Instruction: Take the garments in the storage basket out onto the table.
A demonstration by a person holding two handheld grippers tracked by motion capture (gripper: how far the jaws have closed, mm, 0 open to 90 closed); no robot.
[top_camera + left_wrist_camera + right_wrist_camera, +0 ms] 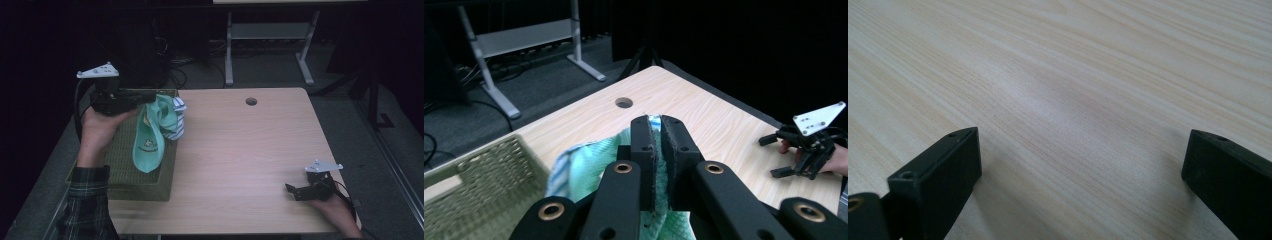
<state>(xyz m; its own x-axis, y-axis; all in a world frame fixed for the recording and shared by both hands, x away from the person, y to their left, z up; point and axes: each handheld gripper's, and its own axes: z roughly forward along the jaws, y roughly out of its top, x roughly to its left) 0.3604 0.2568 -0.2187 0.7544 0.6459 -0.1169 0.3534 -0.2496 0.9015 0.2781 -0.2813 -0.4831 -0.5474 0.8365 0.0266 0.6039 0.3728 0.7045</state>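
Left tool (655, 125) I have pinching a mint-green sock (150, 137) above the wicker basket (120, 170); right tool (296, 191) rests spread on the tabletop (240, 150).

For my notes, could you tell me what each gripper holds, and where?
The left gripper pinches the green cloth at its upper edge; the right gripper holds nothing.

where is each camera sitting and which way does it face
High view: above the person's side, looking forward and down on the table; forearms, both grippers.
Left gripper view: rides the left gripper, facing across the table; jaws pinch the green cloth.
Right gripper view: rides the right gripper, aimed at bare tabletop.
Shared: the basket in the first two.
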